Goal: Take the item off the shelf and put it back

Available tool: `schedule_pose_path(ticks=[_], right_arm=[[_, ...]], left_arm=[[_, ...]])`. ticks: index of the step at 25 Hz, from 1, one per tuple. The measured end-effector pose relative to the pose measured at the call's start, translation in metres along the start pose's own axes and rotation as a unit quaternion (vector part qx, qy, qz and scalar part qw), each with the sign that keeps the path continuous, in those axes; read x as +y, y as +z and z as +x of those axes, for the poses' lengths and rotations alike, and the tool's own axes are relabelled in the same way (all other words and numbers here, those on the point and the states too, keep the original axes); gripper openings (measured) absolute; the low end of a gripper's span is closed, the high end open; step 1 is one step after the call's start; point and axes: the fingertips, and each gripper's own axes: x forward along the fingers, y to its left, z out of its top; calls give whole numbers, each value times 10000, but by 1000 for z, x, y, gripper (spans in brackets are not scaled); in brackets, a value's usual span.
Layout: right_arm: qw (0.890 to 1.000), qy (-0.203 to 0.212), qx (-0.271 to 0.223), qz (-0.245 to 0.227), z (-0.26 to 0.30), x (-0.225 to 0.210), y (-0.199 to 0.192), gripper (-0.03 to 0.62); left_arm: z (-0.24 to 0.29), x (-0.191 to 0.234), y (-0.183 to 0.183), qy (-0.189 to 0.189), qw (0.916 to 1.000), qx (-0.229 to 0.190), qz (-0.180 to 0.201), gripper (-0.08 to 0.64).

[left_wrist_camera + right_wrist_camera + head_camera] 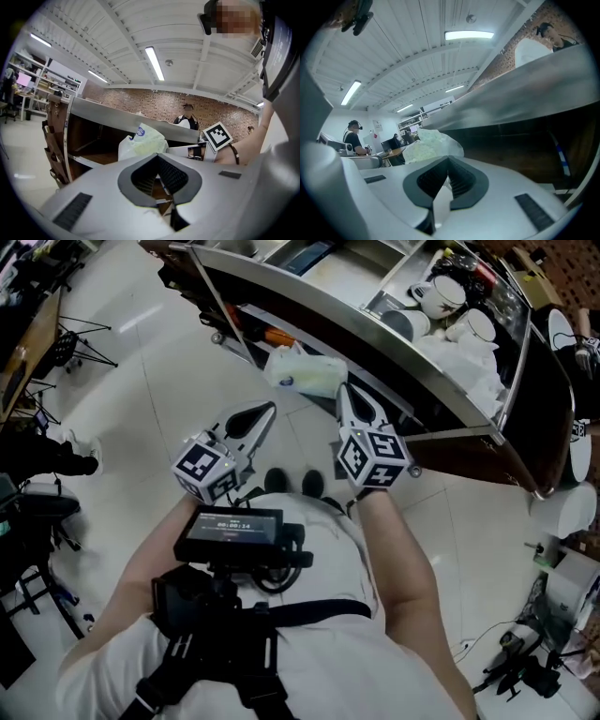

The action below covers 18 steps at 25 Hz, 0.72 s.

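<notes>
A pale green and white plastic packet (pixel 305 372) hangs in front of the brown, steel-edged shelf unit (pixel 441 395). My right gripper (pixel 342 388) is shut on the packet's right edge. In the right gripper view a thin strip of white film sits pinched between the closed jaws (pixel 448 158), and the packet (pixel 425 146) bulges just past the tips. My left gripper (pixel 271 409) sits lower left of the packet, apart from it, jaws together with nothing in them. From the left gripper view the packet (pixel 140 140) shows beyond the closed tips (pixel 157 154), with the right gripper's marker cube (pixel 216 136) to its right.
White cups (pixel 441 294) and crumpled white material (pixel 464 362) fill the shelf's upper level. The lower shelf opening (pixel 93 140) is dark. Stands and cables (pixel 80 348) crowd the left floor, more gear (pixel 525 671) the lower right. A person (pixel 187 118) stands behind the shelf.
</notes>
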Motion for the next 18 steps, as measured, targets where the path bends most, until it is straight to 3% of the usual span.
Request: schedule_pose_path(ticks=[9, 13, 18], right_arm=[[9974, -406, 575, 125, 34, -41, -47, 8], [9960, -606, 658, -31, 60, -67, -54, 8], [9953, -829, 484, -143, 87, -101, -57, 8]], left_arm=[[24, 13, -46, -37, 9984, 410, -379, 8], [33, 18, -58, -44, 9981, 519, -325, 8], [50, 46, -76, 274, 9968, 640, -382, 8]])
